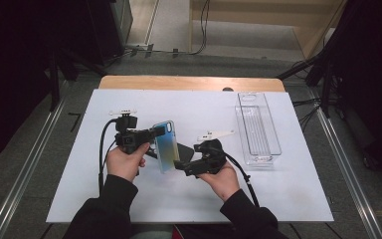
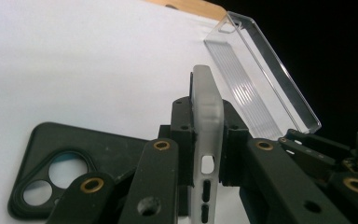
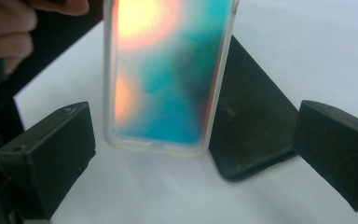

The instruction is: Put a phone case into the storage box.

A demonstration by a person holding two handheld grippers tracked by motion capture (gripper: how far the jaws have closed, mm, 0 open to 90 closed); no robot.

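White tabletop (image 1: pixel 129 199) below, my left gripper (image 2: pixel 208 140) pinches the iridescent phone case (image 1: pixel 166 147) aloft by its edge, my right gripper (image 3: pixel 196 154) spread empty beside it; black case (image 2: pixel 65 163) and clear tray (image 1: pixel 257 129) await.

The high view looks forward and down on the white table (image 1: pixel 129 199). Both gripper views sit close, sharing the perhaps iridescent phone case (image 1: pixel 166 147) (image 2: pixel 208 130) (image 3: pixel 165 70)
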